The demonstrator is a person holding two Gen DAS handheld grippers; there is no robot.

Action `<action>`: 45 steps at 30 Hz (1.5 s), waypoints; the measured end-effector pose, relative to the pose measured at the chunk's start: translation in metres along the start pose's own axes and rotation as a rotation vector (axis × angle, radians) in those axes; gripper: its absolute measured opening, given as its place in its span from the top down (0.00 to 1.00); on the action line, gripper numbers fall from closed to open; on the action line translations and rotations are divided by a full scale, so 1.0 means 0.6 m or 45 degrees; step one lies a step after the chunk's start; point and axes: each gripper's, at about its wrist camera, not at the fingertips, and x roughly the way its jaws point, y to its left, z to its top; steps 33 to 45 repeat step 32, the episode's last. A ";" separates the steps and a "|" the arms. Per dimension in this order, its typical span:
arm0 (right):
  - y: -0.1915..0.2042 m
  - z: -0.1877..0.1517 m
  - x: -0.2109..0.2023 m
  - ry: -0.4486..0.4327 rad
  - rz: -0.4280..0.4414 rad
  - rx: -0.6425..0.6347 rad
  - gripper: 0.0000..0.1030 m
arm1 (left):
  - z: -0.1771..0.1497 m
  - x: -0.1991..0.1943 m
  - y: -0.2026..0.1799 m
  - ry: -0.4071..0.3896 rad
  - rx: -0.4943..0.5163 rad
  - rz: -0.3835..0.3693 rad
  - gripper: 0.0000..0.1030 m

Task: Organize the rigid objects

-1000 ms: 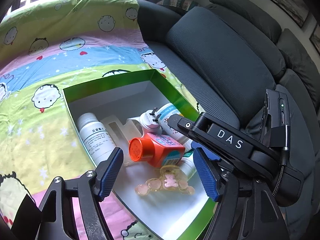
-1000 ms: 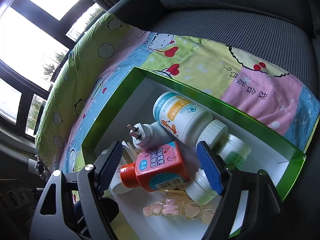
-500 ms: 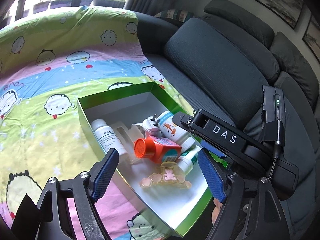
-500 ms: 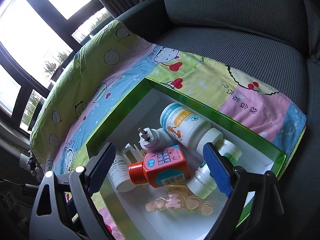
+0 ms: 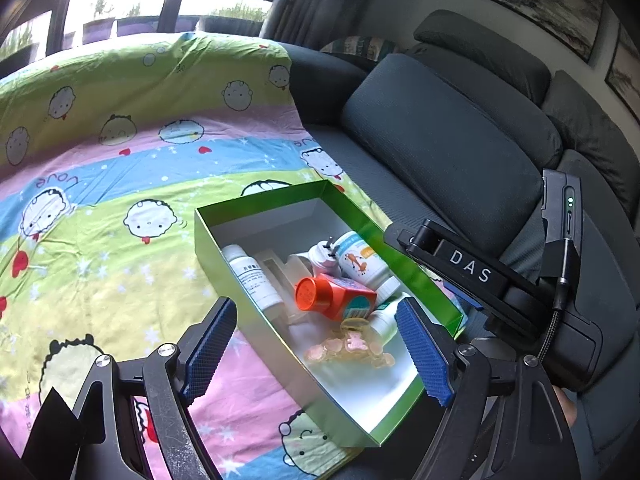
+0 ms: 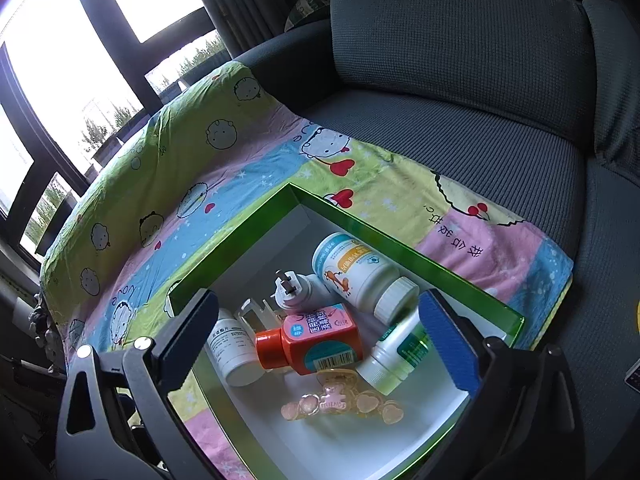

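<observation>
A green box (image 5: 256,300) with a white inside lies on a cartoon-print sheet (image 5: 120,200); it also shows in the right wrist view (image 6: 236,248). In it lie an orange-capped bottle (image 6: 312,342), a white bottle with an orange-blue label (image 6: 356,272), a white bottle with a text label (image 6: 232,352), a white-green bottle (image 6: 400,352), a white plug device (image 6: 292,288) and a pink hair clip (image 6: 340,400). My left gripper (image 5: 316,348) is open and empty above the box's near end. My right gripper (image 6: 320,340) is open and empty above the box.
The sheet covers the seat of a dark grey sofa (image 5: 440,140). The right gripper's black body (image 5: 500,280) reaches in from the right in the left wrist view. Windows (image 6: 80,60) stand behind the sofa's far end. Framed pictures (image 5: 544,0) hang on the wall.
Both grippers have drawn back and up from the box, which now looks smaller. Both stay open and empty. The objects in the box have not moved.
</observation>
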 end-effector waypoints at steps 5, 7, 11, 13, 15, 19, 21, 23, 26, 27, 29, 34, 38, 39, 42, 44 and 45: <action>0.004 -0.002 -0.024 -0.051 -0.033 -0.030 0.02 | -0.002 -0.005 0.004 0.004 0.004 0.024 0.20; 0.005 -0.003 -0.031 -0.066 -0.046 -0.041 0.02 | -0.003 -0.004 0.006 0.009 -0.001 0.029 0.20; 0.003 -0.004 -0.042 -0.084 -0.061 -0.050 0.02 | -0.007 0.002 0.006 0.026 0.002 0.049 0.20; 0.001 -0.004 -0.045 -0.088 -0.068 -0.052 0.02 | -0.009 0.006 0.004 0.038 0.007 0.064 0.20; -0.002 -0.004 -0.048 -0.092 -0.085 -0.050 0.02 | -0.011 0.008 0.001 0.045 0.014 0.073 0.20; -0.004 -0.005 -0.050 -0.093 -0.117 -0.055 0.01 | -0.014 0.012 -0.001 0.060 0.024 0.080 0.20; -0.004 -0.006 -0.052 -0.093 -0.125 -0.059 0.01 | -0.014 0.013 -0.002 0.064 0.032 0.079 0.20; -0.004 -0.006 -0.054 -0.096 -0.134 -0.061 0.01 | -0.015 0.014 -0.003 0.069 0.034 0.074 0.20; -0.002 -0.008 -0.058 -0.102 -0.146 -0.071 0.01 | -0.015 0.015 -0.001 0.071 0.033 0.071 0.20; -0.002 -0.008 -0.058 -0.103 -0.148 -0.076 0.01 | -0.016 0.015 -0.003 0.069 0.033 0.071 0.20; 0.000 -0.009 -0.059 -0.104 -0.151 -0.082 0.01 | -0.015 0.015 -0.002 0.068 0.030 0.063 0.20; 0.002 -0.010 -0.060 -0.107 -0.163 -0.090 0.01 | -0.015 0.013 -0.004 0.062 0.037 0.048 0.20; 0.002 -0.010 -0.060 -0.107 -0.163 -0.090 0.01 | -0.015 0.013 -0.004 0.062 0.037 0.048 0.20; 0.002 -0.010 -0.060 -0.107 -0.163 -0.090 0.01 | -0.015 0.013 -0.004 0.062 0.037 0.048 0.20; 0.002 -0.010 -0.060 -0.107 -0.163 -0.090 0.01 | -0.015 0.013 -0.004 0.062 0.037 0.048 0.20; 0.002 -0.010 -0.060 -0.107 -0.163 -0.090 0.01 | -0.015 0.013 -0.004 0.062 0.037 0.048 0.20; 0.002 -0.010 -0.060 -0.107 -0.163 -0.090 0.01 | -0.015 0.013 -0.004 0.062 0.037 0.048 0.20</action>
